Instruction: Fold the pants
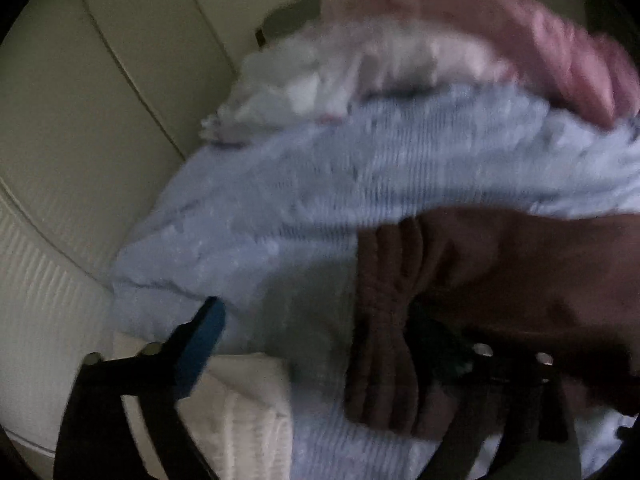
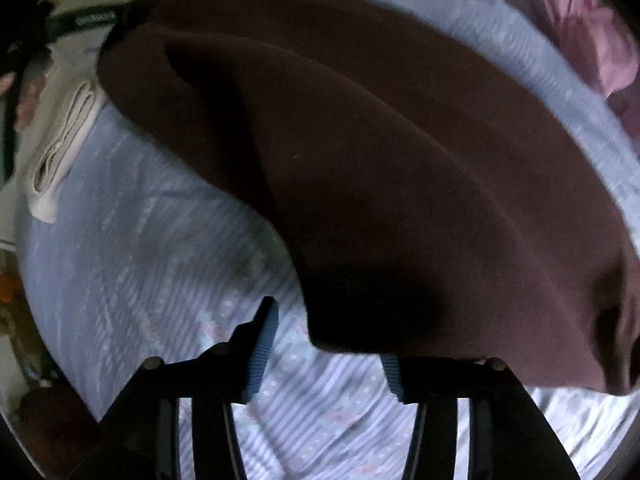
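Note:
Dark brown pants (image 2: 380,168) lie across a light blue patterned bedsheet (image 2: 152,248). In the left wrist view their gathered waistband (image 1: 384,320) sits between my fingers, with the rest of the cloth (image 1: 520,280) draped over the right finger. My left gripper (image 1: 320,340) is open; its left blue pad (image 1: 204,344) is bare and free of the cloth. My right gripper (image 2: 332,344) is open just at the pants' near edge; the cloth hides the tip of its right finger (image 2: 400,376).
A folded white cloth (image 2: 60,152) lies at the bed's left edge and also shows in the left wrist view (image 1: 248,416). Pink bedding (image 1: 520,48) and white cloth (image 1: 300,80) are piled at the far side. A cream wall panel (image 1: 80,120) stands on the left.

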`<state>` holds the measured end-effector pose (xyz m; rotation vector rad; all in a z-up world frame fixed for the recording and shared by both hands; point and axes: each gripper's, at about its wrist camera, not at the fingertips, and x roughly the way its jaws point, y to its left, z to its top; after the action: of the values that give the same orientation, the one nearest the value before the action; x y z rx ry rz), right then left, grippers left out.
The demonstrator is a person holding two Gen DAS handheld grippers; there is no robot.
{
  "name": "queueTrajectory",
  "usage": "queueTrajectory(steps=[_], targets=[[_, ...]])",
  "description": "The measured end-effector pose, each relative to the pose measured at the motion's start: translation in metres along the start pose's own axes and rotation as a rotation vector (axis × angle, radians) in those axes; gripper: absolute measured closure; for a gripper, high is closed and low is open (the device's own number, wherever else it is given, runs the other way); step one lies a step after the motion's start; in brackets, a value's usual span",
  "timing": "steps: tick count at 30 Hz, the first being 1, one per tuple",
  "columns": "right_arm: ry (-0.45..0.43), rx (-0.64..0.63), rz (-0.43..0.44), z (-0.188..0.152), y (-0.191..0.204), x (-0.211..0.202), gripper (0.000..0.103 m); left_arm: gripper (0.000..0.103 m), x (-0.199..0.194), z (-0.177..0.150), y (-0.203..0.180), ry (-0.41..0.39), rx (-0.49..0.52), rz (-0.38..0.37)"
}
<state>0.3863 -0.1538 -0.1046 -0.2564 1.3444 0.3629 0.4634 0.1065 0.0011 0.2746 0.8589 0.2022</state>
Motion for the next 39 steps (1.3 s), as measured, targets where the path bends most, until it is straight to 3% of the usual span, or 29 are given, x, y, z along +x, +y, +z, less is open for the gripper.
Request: queueTrajectory(steps=[2,5,7,9,10,13,14,17,18,20,22,24,26,29,31,33,34,35,37,39], targets=[[-0.001,0.002,-0.007,-0.004,0.004,-0.008,0.05,0.002,-0.023,-0.004,0.009,-0.03,0.013,-0.013],[-0.01,0.058,0.052,-0.01,0.002,-0.026,0.05,0.002,-0.043,-0.024,0.01,-0.039,0.07,-0.038],[-0.069,0.065,0.0,-0.02,0.002,-0.046,0.05,0.003,-0.045,-0.037,0.009,-0.033,0.073,-0.073],[-0.164,0.05,-0.047,-0.026,0.008,-0.067,0.05,0.003,-0.042,-0.051,0.006,-0.029,0.05,-0.158],[-0.222,0.05,-0.074,-0.027,0.007,-0.077,0.05,0.008,-0.039,-0.056,0.002,-0.034,0.041,-0.195],[-0.398,0.065,-0.238,-0.012,0.002,-0.09,0.05,0.039,-0.031,-0.064,-0.015,-0.039,0.029,-0.29],[-0.424,0.081,-0.248,-0.004,0.001,-0.086,0.05,0.049,-0.026,-0.067,-0.023,-0.031,0.023,-0.347],[-0.456,0.15,-0.195,0.012,-0.016,-0.07,0.05,0.056,-0.02,-0.073,-0.049,-0.012,0.056,-0.457],[-0.446,0.16,-0.202,0.015,-0.022,-0.061,0.05,0.056,-0.016,-0.073,-0.057,-0.006,0.077,-0.462],[-0.406,0.183,-0.212,0.022,-0.026,-0.04,0.05,0.072,0.008,-0.075,-0.071,0.074,0.123,-0.355],[-0.342,0.2,-0.226,0.023,-0.037,-0.024,0.05,0.082,0.034,-0.079,-0.071,0.155,0.134,-0.314],[-0.309,0.219,-0.22,0.025,-0.048,-0.012,0.05,0.084,0.045,-0.079,-0.06,0.197,0.07,-0.366],[-0.295,0.23,-0.274,0.021,-0.05,-0.005,0.05,0.084,0.047,-0.076,-0.056,0.222,0.031,-0.376],[-0.237,0.235,-0.392,0.028,-0.056,0.015,0.033,0.085,0.045,-0.08,-0.067,0.248,0.095,-0.321],[-0.227,0.308,-0.343,0.029,-0.071,0.017,0.031,0.085,0.041,-0.084,-0.073,0.259,0.117,-0.283],[-0.247,0.346,-0.303,0.026,-0.08,0.013,0.031,0.085,0.024,-0.088,-0.081,0.214,0.169,-0.234],[-0.268,0.343,-0.303,0.023,-0.08,0.007,0.031,0.076,0.011,-0.089,-0.085,0.178,0.195,-0.215],[-0.298,0.322,-0.319,0.019,-0.078,-0.002,0.031,0.055,-0.005,-0.089,-0.089,0.137,0.211,-0.212],[-0.385,0.272,-0.376,0.006,-0.071,-0.025,0.031,0.032,-0.036,-0.088,-0.094,0.051,0.208,-0.235],[-0.484,0.24,-0.408,-0.012,-0.069,-0.052,0.029,0.031,-0.069,-0.084,-0.102,-0.031,0.21,-0.257]])
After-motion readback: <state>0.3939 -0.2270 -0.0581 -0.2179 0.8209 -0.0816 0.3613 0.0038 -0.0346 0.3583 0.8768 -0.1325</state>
